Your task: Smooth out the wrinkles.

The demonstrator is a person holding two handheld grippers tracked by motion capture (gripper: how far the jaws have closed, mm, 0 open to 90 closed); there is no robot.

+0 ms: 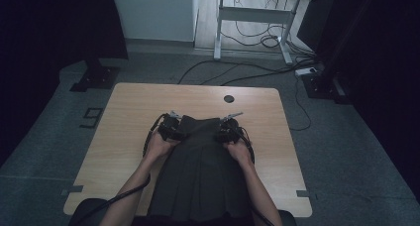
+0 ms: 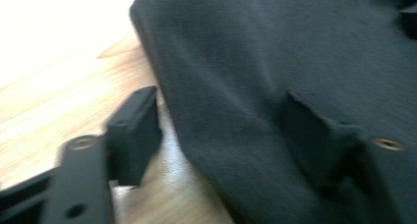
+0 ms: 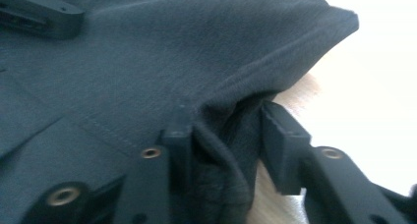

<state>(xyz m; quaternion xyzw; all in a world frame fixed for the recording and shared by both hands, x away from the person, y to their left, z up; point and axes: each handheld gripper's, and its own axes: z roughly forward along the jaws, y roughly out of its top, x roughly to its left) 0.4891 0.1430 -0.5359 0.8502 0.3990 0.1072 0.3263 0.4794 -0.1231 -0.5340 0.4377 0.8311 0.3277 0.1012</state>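
A dark pleated skirt point(image 1: 200, 171) lies on the wooden table point(image 1: 129, 107), its waistband away from the person. My left gripper point(image 1: 171, 127) is at the waistband's left corner and my right gripper point(image 1: 229, 129) at its right corner. In the left gripper view the left gripper point(image 2: 226, 140) is open wide: one jaw rests on bare wood, the other on the skirt point(image 2: 255, 62), with the cloth's edge between them. In the right gripper view the right gripper point(image 3: 231, 145) is open around a bunched fold of the skirt point(image 3: 162, 62), and a gap shows beside one jaw.
A round cable hole point(image 1: 228, 98) sits in the table near its far edge. Beyond the table, cables point(image 1: 247, 72) trail across the grey floor to a white desk frame point(image 1: 257, 18). Bare wood lies left and right of the skirt.
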